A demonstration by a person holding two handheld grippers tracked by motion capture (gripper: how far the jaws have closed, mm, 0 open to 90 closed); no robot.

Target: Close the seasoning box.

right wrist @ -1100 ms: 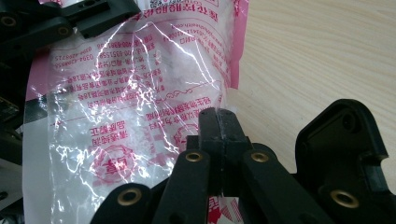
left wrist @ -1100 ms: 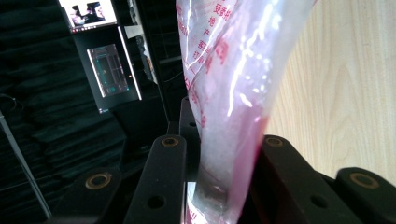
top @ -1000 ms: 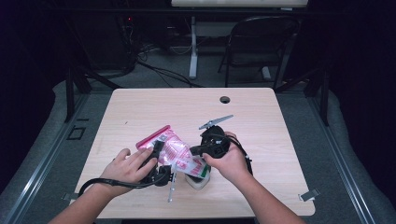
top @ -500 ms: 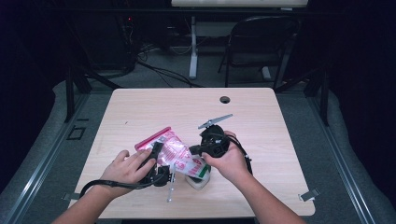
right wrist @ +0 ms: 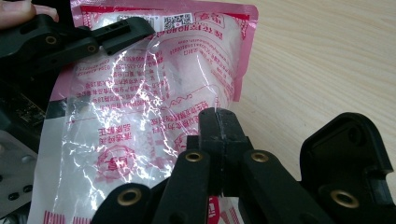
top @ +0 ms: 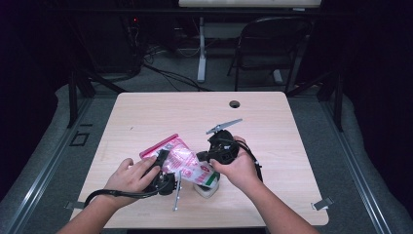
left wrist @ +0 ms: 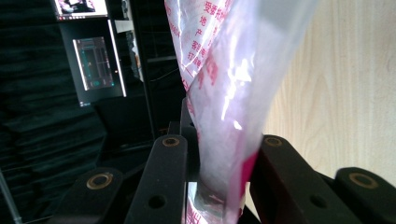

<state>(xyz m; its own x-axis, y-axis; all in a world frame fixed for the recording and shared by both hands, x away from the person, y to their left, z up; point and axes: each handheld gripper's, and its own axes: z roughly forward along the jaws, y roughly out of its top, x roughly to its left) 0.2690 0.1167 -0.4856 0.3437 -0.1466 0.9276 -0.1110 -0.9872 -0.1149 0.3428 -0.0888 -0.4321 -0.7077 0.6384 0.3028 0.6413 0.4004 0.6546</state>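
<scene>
Nothing has shifted since the earlier frame: your left tongs point(left wrist: 219, 186) remain clamped on the bag point(top: 182, 161), held just above the counter point(top: 292, 131). Your right tongs point(right wrist: 218, 135) stay fully closed, pinching its edge.

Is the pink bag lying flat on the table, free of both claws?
No: the right claw is shut on the pink bag, and the left claw clamps it too.
</scene>
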